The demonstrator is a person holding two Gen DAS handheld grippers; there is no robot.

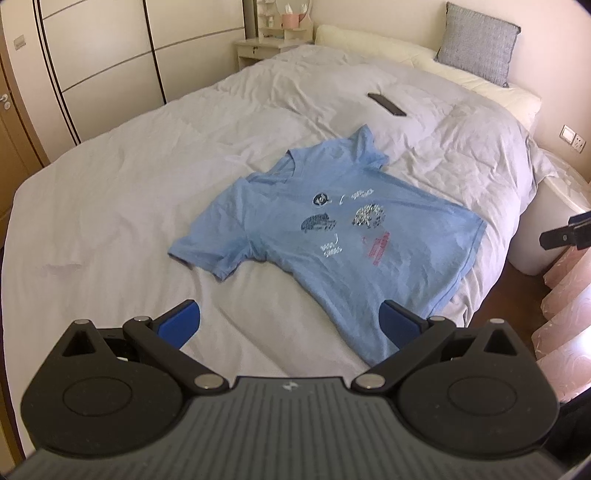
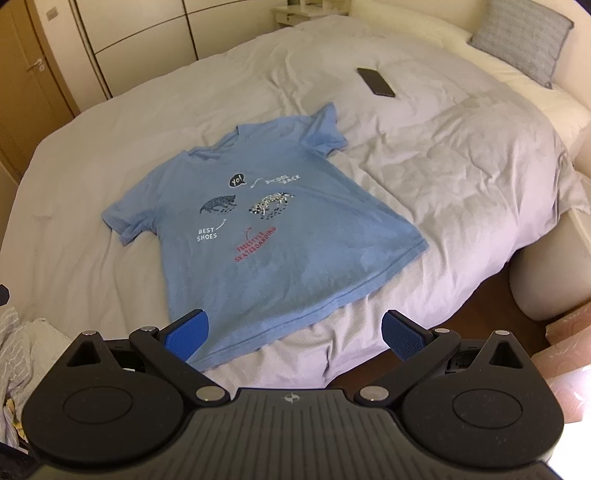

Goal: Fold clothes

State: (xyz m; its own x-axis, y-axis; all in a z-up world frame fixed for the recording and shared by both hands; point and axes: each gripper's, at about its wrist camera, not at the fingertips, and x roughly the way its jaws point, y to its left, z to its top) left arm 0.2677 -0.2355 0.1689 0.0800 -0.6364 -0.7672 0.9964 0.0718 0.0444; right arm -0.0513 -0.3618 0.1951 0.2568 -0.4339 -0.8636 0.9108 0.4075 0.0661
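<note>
On the wide bed with its rumpled pale grey cotton cover (image 2: 424, 177), a light blue printed T-shirt (image 2: 266, 229) lies flat, print up, hem at the near edge. A flat black phone (image 2: 376, 82) rests well beyond it (towards the grey pillow (image 2: 524, 37)). Left gripper (image 1: 290, 325) and right gripper (image 2: 295, 332) both hover spread wide, grasping nothing. Cream wardrobe doors (image 1: 103, 55) line the far wall.

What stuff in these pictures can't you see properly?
- T-shirt print: blurred in the left wrist view, unreadable there.
- T-shirt's lower hem corner: hidden behind the left tool in the left wrist view.
- Bedside items: too small to identify.
- Patterned cloth: cut off by the right wrist view's left edge.
</note>
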